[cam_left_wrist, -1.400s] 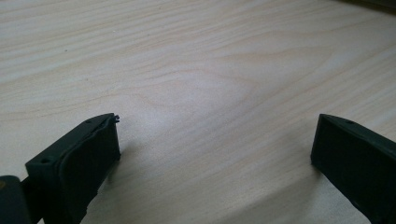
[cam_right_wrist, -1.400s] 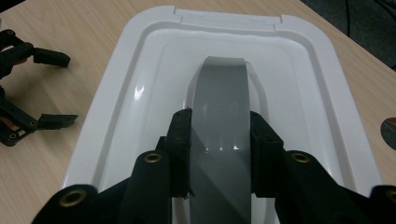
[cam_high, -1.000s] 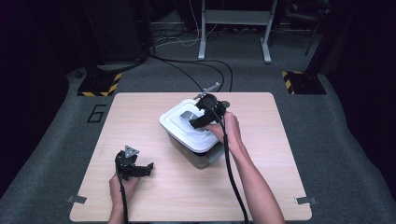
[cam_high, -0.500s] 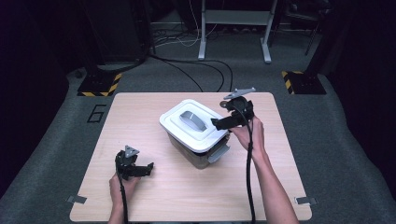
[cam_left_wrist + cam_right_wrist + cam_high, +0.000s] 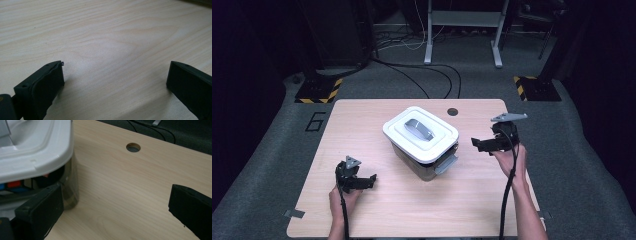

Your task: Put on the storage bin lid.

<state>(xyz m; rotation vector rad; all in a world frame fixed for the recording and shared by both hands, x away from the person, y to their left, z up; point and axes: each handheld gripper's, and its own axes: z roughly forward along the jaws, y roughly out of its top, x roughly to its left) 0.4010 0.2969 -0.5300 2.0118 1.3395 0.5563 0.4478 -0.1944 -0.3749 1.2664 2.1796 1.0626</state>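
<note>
A clear storage box with a white lid (image 5: 437,137) and a grey handle (image 5: 418,128) stands in the middle of the wooden table (image 5: 357,125). My right gripper (image 5: 479,145) hovers to the right of the box, apart from it; its jaws have just been opening and stand open with nothing between them. In the right gripper view the box's lid (image 5: 37,150) is at the left, beside the right gripper (image 5: 115,205). My left gripper (image 5: 368,181) rests low near the table's front left, open and empty, with bare wood between its jaws (image 5: 115,82).
A grey latch (image 5: 447,163) sticks out from the box's near right side. Coloured items (image 5: 12,184) show through the clear wall. A round hole (image 5: 452,111) sits in the table near its far edge. Cables and stand legs lie on the floor beyond.
My right gripper left the top of the lid and moved right, off the box, toward the table's right edge. The left gripper stayed put.
</note>
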